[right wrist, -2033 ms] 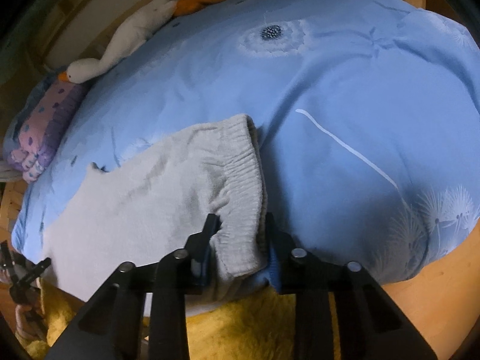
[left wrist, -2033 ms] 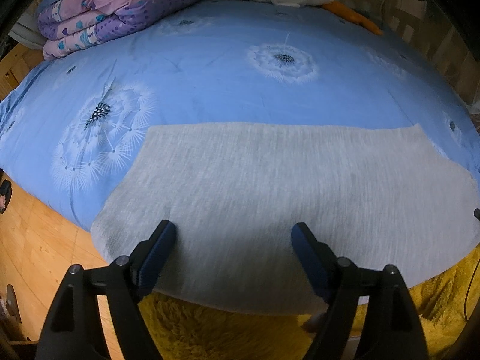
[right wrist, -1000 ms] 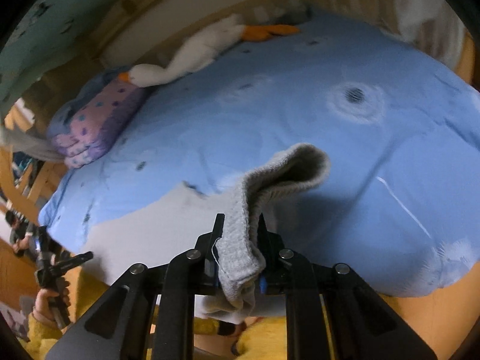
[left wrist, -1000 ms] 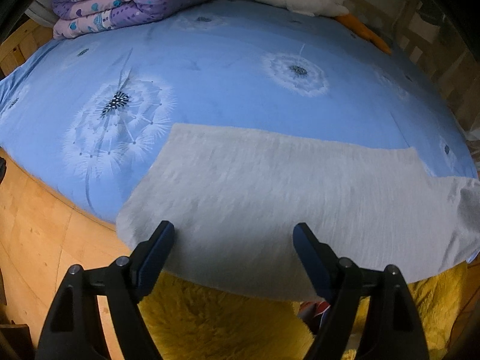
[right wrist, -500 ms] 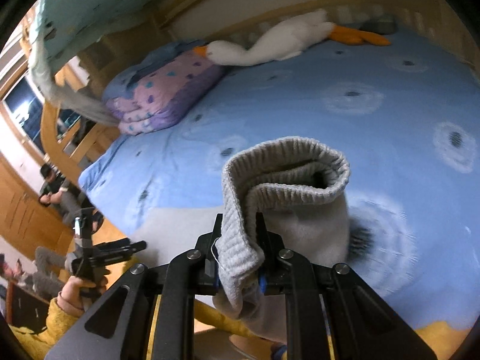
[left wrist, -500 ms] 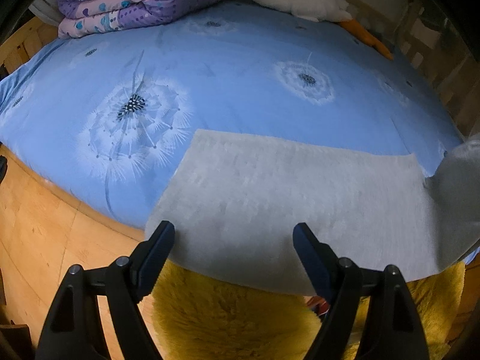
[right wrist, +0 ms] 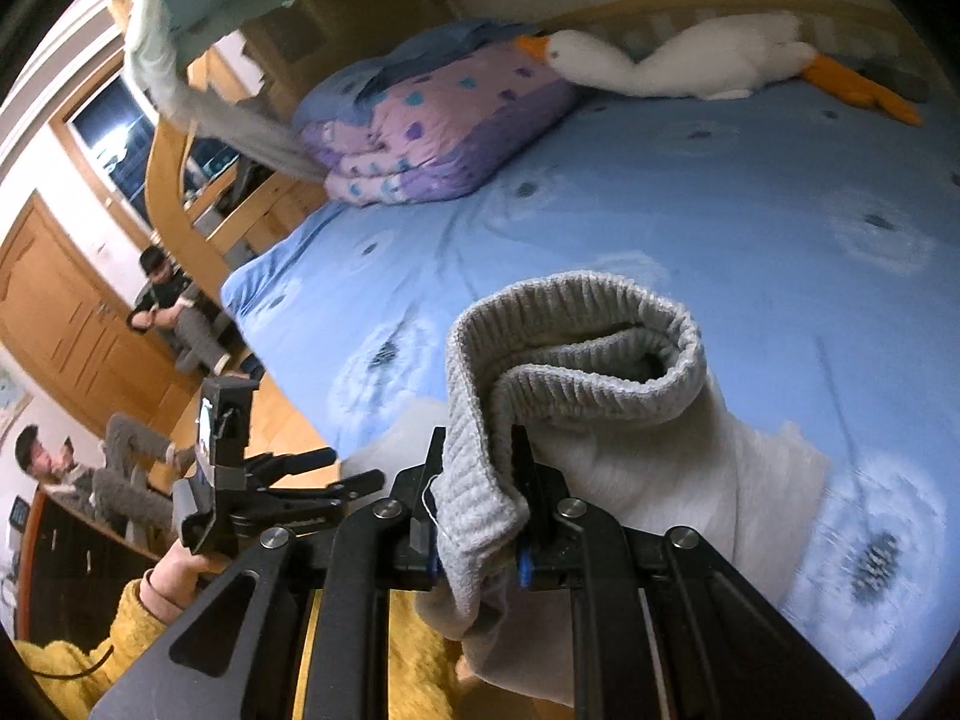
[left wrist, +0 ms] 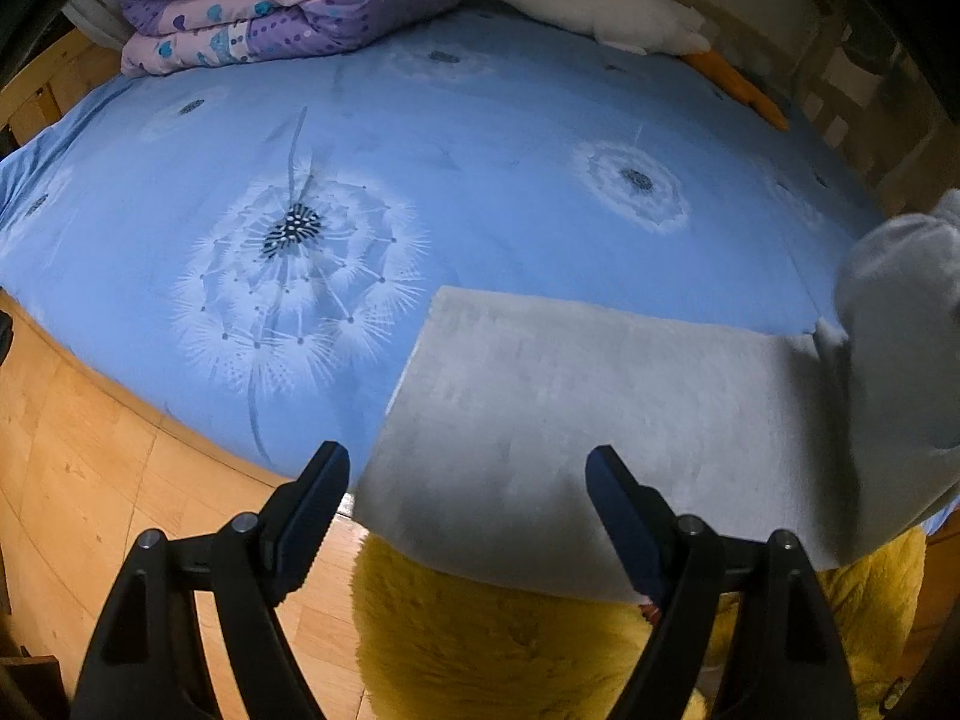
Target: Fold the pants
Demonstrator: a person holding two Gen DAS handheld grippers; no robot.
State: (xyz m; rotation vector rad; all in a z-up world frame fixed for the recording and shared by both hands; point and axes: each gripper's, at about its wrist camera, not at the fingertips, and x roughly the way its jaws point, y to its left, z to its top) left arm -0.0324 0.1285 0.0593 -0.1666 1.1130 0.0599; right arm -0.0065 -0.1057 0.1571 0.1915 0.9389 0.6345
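Grey pants lie flat along the near edge of a blue dandelion-print bed. My left gripper hangs open above their leg end, nothing between its fingers. The waist end is lifted and curls over at the right. In the right wrist view my right gripper is shut on the ribbed elastic waistband, held up off the bed with the grey cloth trailing below it. The left gripper shows at the lower left of that view, in a hand.
A folded purple quilt and a white plush goose lie at the head of the bed. A yellow fuzzy garment is right below the pants' edge. Wooden floor lies left. Two seated people are by wooden doors.
My right gripper has carried the waistband up and leftward over the pants, rolling as it went. The lifted waist end now shows at the right of the left wrist view; the left gripper shifted slightly left.
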